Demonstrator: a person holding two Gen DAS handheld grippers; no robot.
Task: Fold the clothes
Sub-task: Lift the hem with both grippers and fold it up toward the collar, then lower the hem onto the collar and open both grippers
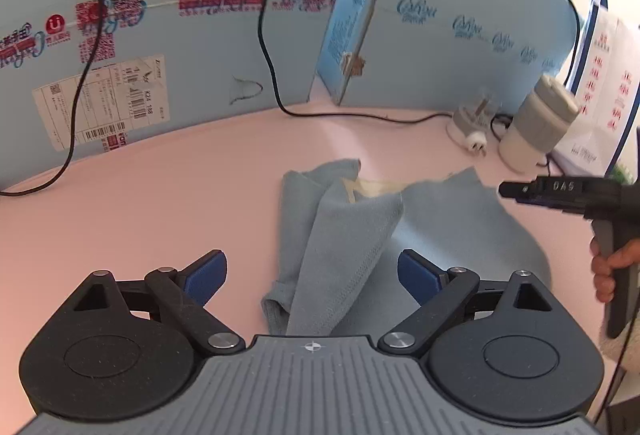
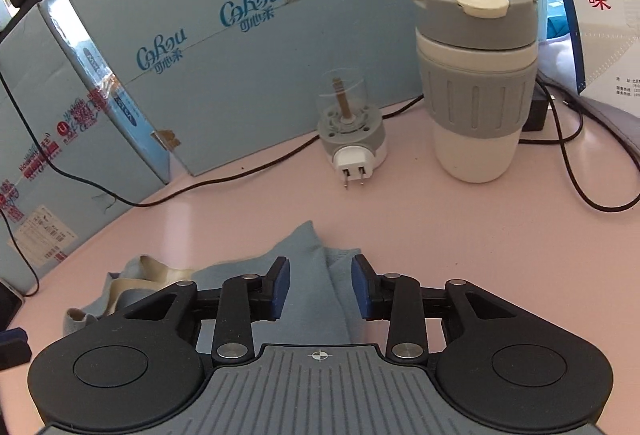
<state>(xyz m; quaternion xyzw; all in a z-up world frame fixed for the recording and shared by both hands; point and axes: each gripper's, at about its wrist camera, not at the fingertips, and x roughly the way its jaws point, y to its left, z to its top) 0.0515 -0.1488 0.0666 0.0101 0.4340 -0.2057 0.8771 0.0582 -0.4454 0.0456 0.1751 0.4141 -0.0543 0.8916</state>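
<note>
Lying bunched on the pink table (image 1: 152,195), near its middle and in front of the blue cardboard boxes (image 1: 200,47), the blue garment (image 1: 344,235) looks only partly folded, so the step in hand seems to be the pause between one fold and the next: both grippers are off the cloth. It is a soft knit piece in a dusty blue, with one flap thrown over in a long ridge, a ribbed cuff or hem at the near end, and a cream lining or label showing at the far edge where the layers gape. The left gripper (image 1: 312,277) hangs above the near end with its jaws spread wide and nothing between them. The right gripper (image 2: 320,285), gripped by a person's hand (image 1: 612,267) at the edge of the left view, has its jaws partly apart over a raised fold, the pads clear of the cloth on both sides. The next move probably calls for each gripper to find a loose edge or corner, pinch it, and smooth the rumpled layers flat first. A grey and white cup (image 2: 476,75) and a small plug-in device (image 2: 352,139) stand well behind the cloth.
</note>
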